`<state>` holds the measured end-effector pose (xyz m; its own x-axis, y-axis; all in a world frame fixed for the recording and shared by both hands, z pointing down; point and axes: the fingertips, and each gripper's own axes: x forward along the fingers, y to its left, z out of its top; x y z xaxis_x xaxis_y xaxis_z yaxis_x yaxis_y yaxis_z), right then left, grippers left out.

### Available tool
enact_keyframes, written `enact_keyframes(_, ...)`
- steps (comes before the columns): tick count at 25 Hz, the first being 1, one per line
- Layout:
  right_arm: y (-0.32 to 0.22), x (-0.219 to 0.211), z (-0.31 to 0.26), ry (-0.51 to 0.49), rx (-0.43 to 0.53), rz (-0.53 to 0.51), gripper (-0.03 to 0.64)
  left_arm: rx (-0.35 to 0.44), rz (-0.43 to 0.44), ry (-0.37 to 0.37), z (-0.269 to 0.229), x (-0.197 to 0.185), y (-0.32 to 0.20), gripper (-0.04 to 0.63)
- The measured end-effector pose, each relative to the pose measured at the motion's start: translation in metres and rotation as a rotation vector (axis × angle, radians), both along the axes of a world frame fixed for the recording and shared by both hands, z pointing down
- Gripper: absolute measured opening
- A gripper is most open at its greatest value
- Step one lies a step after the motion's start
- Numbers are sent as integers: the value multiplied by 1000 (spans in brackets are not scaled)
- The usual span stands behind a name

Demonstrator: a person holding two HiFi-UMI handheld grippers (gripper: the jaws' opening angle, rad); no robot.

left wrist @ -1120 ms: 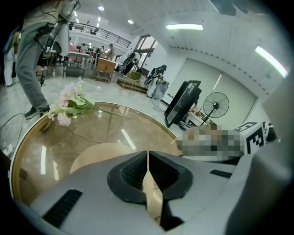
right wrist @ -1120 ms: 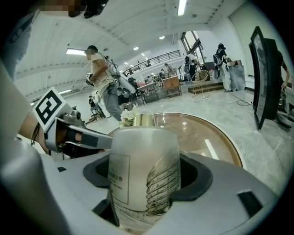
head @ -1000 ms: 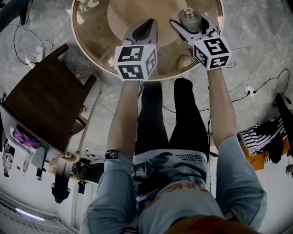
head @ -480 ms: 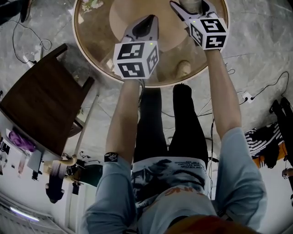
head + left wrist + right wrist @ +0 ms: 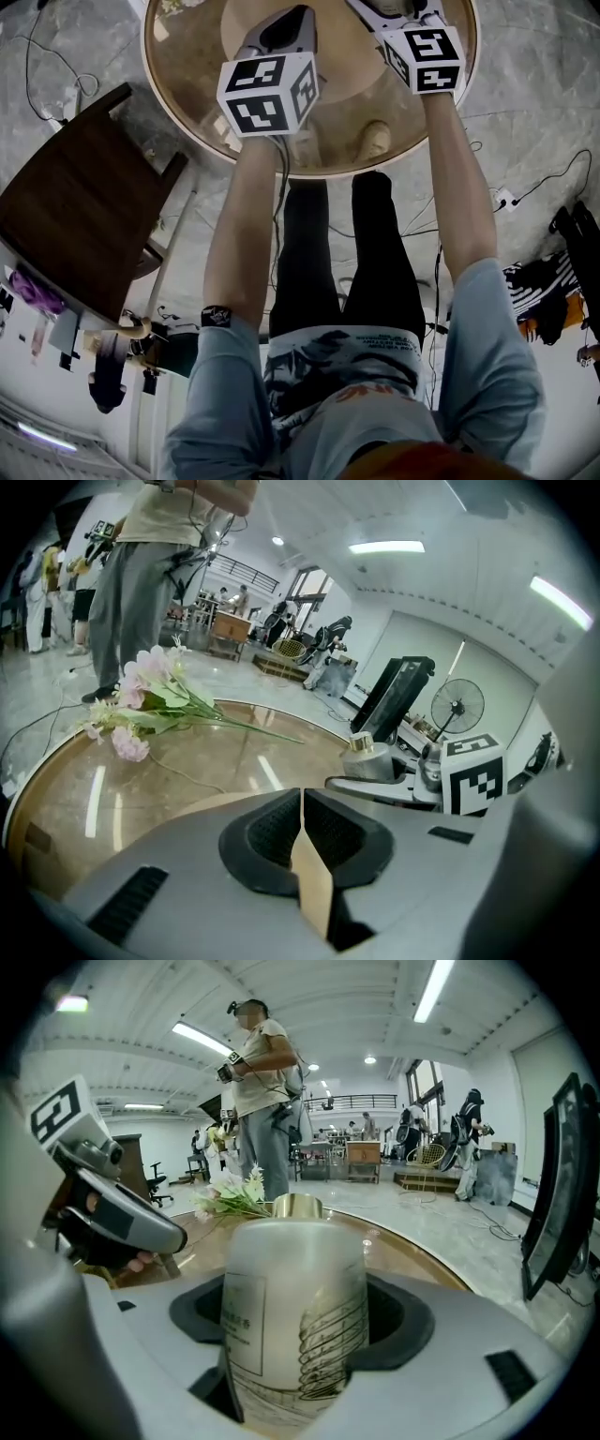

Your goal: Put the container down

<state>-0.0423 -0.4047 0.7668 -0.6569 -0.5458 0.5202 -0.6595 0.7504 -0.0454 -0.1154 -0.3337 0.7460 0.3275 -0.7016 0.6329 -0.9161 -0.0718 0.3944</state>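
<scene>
Head view: the round glass tabletop (image 5: 187, 84) sits at 12 o'clock of the frame, with both arms stretched out over it. The right gripper (image 5: 392, 9) is out near 1 o'clock, right at the top edge, so you barely see its tips there. Its own view settles it though: the jaws are clamped on the container (image 5: 295, 1279), a frosted pale bottle with a gold cap and some line print on the side, standing upright between the pads. Can't tell if its base is touching the glass or not, since the gripper body hides it.

The left gripper (image 5: 302, 832) is clenched with nothing in it, pads pressed together. It hangs over the middle of the tabletop, just beside the right one, at about its 9 o'clock. From the left gripper view the container shows at 2 o'clock.

A bunch of pink flowers (image 5: 150, 700) lies on the tabletop's far side, around 11 o'clock. A dark wooden chair (image 5: 84, 206) stands on the floor at 9 o'clock.
</scene>
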Motion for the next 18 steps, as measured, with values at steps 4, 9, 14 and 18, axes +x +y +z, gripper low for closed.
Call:
enact_keyframes(4, 12, -1, 2, 51, 24, -44, 357, -12, 18, 4, 3, 8, 4, 37)
enact_keyframes(9, 20, 0, 10, 104, 14, -54, 359, -14, 20, 11, 2, 10, 4, 37)
enact_keyframes(14, 22, 3, 12, 159, -2, -38, 360, -11, 20, 15, -1, 13, 6, 37)
enact_keyframes(18, 28, 8, 15, 232, -16, -41, 360, -9, 25, 19, -3, 18, 9, 37)
